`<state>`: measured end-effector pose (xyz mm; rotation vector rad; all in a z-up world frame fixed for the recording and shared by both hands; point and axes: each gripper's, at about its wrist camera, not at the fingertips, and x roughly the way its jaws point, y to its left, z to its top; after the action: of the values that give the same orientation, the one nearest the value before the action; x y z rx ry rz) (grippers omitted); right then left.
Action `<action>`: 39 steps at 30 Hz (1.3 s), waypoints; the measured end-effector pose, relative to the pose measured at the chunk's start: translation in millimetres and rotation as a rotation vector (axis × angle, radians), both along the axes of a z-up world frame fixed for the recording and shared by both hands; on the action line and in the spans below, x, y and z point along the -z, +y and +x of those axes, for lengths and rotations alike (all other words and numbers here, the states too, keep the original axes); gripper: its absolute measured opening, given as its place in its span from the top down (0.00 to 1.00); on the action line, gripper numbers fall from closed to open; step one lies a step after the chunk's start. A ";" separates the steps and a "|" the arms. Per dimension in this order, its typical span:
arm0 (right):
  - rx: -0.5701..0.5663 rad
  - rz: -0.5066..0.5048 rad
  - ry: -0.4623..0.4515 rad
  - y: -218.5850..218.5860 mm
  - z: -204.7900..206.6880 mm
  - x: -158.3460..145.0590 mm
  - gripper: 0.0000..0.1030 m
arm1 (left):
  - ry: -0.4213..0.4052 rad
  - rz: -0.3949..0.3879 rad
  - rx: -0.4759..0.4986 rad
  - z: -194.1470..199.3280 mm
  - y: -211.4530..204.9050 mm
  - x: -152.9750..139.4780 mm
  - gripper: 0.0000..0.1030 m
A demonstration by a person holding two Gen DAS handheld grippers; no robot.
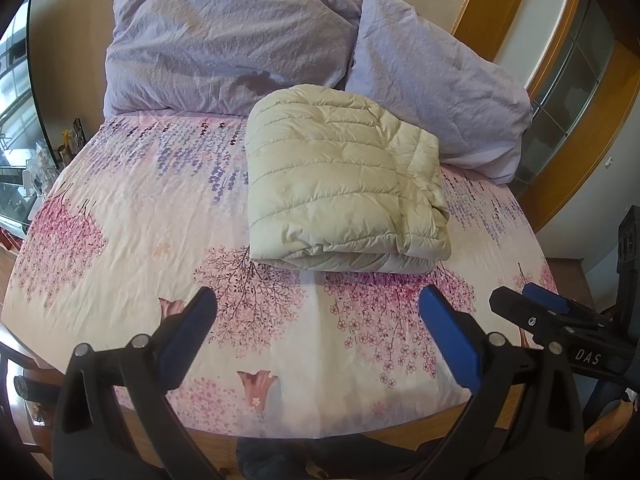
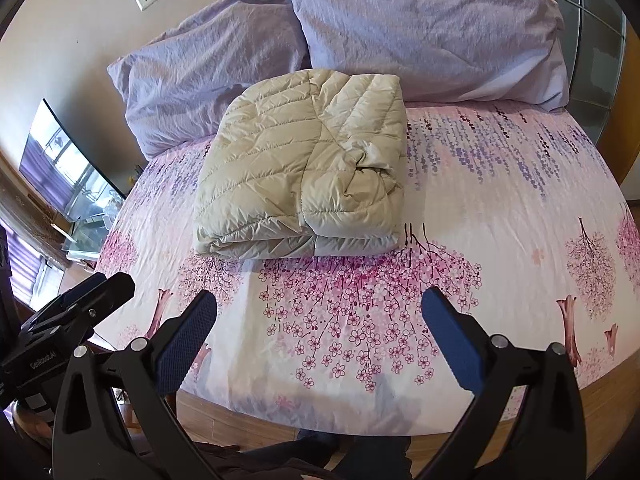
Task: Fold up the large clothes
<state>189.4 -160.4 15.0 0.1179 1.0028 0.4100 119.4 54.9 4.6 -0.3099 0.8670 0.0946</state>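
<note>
A cream quilted down jacket [image 1: 344,184] lies folded into a compact rectangle on the bed, also in the right wrist view [image 2: 304,176]. My left gripper [image 1: 320,304] is open and empty, held over the bed's near edge, short of the jacket. My right gripper [image 2: 320,304] is open and empty, also short of the jacket. It shows at the right of the left wrist view [image 1: 520,300]. The left gripper shows at the left of the right wrist view [image 2: 100,284].
The bed has a floral pink sheet [image 1: 140,220]. Two lilac pillows [image 1: 224,44] [image 1: 436,84] lean at the head, just behind the jacket. A glass side table [image 2: 80,200] stands left of the bed. A wooden frame [image 1: 560,80] is at the right.
</note>
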 end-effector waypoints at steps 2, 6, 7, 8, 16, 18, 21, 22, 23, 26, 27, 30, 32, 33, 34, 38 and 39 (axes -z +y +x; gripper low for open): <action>0.002 0.001 -0.002 0.1 -0.2 -0.2 0.01 | -0.001 -0.003 -0.002 0.0 0.3 0.1 0.02; 0.000 0.001 -0.006 1.1 0.1 -0.7 0.01 | -0.001 -0.007 -0.004 0.2 0.9 0.8 0.02; 0.000 0.000 -0.007 1.5 0.0 -0.8 0.01 | -0.002 -0.009 -0.005 0.5 1.0 1.0 0.02; -0.001 0.000 -0.009 1.9 0.2 -1.0 0.01 | -0.002 -0.011 -0.005 0.5 0.9 1.0 0.02; 0.001 0.002 -0.008 0.9 1.4 -1.4 0.01 | -0.004 -0.018 -0.006 2.1 0.4 1.4 0.02; 0.002 0.004 -0.008 1.0 1.7 -1.5 0.01 | -0.003 -0.021 -0.006 2.3 0.2 1.9 0.02; 0.001 0.004 -0.007 0.8 1.8 -1.3 0.01 | -0.002 -0.026 -0.007 3.1 0.3 2.5 0.02; 0.001 0.004 -0.006 0.8 1.8 -1.4 0.01 | -0.001 -0.028 -0.007 3.6 0.4 2.7 0.02; 0.002 0.004 -0.007 0.8 1.8 -1.4 0.01 | 0.000 -0.028 -0.007 3.8 0.4 2.7 0.02; 0.002 0.005 -0.007 0.6 1.9 -1.3 0.01 | 0.000 -0.030 -0.005 4.3 0.3 2.4 0.02; 0.001 0.005 -0.006 0.5 1.9 -1.1 0.01 | 0.000 -0.030 -0.005 4.3 0.4 2.3 0.02; 0.001 0.004 -0.006 0.3 2.1 -1.1 0.01 | 0.001 -0.031 -0.003 4.5 0.5 2.6 0.02; 0.001 0.004 -0.007 0.1 2.3 -1.0 0.01 | 0.002 -0.032 -0.002 5.3 0.1 3.1 0.02; 0.001 0.004 -0.006 0.0 2.4 -0.9 0.01 | 0.002 -0.032 -0.001 5.6 -0.2 3.2 0.02; 0.001 0.005 -0.006 0.1 2.5 -0.8 0.01 | 0.003 -0.031 0.000 6.1 -0.1 3.2 0.02; 0.006 0.006 -0.003 0.4 3.3 0.7 0.01 | 0.004 -0.030 -0.002 7.0 -0.7 3.6 0.02; 0.007 0.007 -0.002 0.7 3.3 1.1 0.01 | 0.004 -0.031 -0.002 6.7 -0.6 3.4 0.02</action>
<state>192.7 -159.7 13.8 0.1270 0.9986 0.4069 126.1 54.4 1.2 -0.3401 0.8723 0.0840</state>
